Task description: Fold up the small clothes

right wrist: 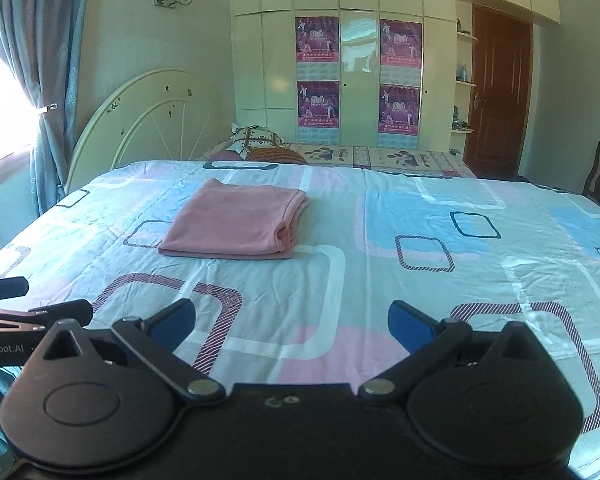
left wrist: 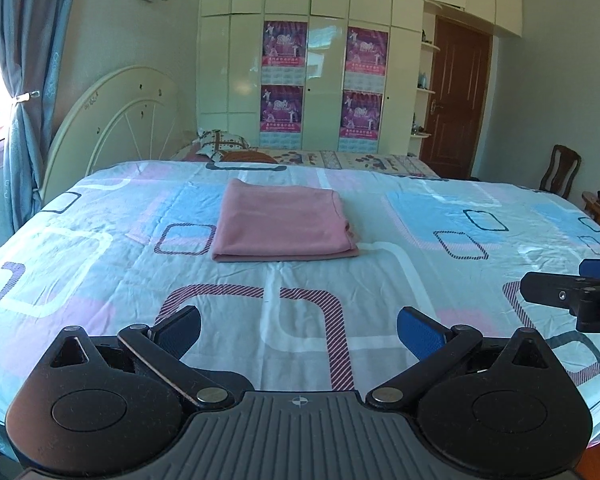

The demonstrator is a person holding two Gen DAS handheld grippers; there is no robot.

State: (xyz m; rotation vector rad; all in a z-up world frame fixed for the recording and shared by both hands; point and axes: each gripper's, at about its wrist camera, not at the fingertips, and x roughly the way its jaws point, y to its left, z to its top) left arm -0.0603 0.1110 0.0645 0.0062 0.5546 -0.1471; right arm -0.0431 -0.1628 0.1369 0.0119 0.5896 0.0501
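A pink garment (left wrist: 282, 222), folded into a neat rectangle, lies flat on the patterned bed sheet (left wrist: 420, 216); it also shows in the right wrist view (right wrist: 236, 222). My left gripper (left wrist: 298, 330) is open and empty, held above the near part of the bed, well short of the garment. My right gripper (right wrist: 290, 322) is open and empty too, to the right of the left one and also short of the garment. The right gripper shows at the right edge of the left wrist view (left wrist: 572, 284). The left gripper shows at the left edge of the right wrist view (right wrist: 28, 300).
A curved white headboard (left wrist: 116, 120) stands at the left. Pillows (left wrist: 220, 142) and a second patterned cover lie at the far side. A wardrobe with posters (left wrist: 320, 80), a brown door (left wrist: 456, 100) and a wooden chair (left wrist: 560, 172) stand beyond. Curtains (left wrist: 20, 100) hang at left.
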